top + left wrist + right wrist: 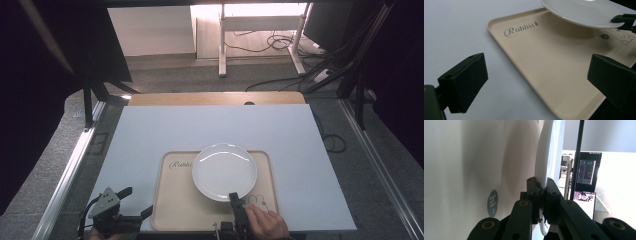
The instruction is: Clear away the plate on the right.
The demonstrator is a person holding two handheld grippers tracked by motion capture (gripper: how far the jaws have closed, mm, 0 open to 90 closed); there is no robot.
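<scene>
- Right gripper [235, 198] sits at the near edge of the table, the person's hand [266, 223] behind it; jaws are pinched tight on the near rim of the white plate [224, 171].
- Right gripper view confirms the grip: both jaws clamp the plate [546, 160] rim edge-on, one above and one below it.
- Left gripper [131, 201] rests off the tray's near-left corner, jaws spread wide, nothing between them; well apart from the plate.
- Key relation: the plate extends straight away from the right gripper, toward the far side of the table. It is round, so there is no long axis; the only handle is the rim pinch at its near edge.
- Left gripper view shows the plate [584, 12] lifted clear of the tray floor, shadow beneath it, its underside visible.
- Tray [175, 210] is beige, lying flat on the white table [150, 130], long side left to right. Nothing else is on it; the plate hovers over its far-middle part, overhanging the far rim.
- Judgement: the right hand is nearer and carries the load alone. A one-sided rim pinch leaves the far edge free to droop, so any set-down calls for keeping it level.
</scene>
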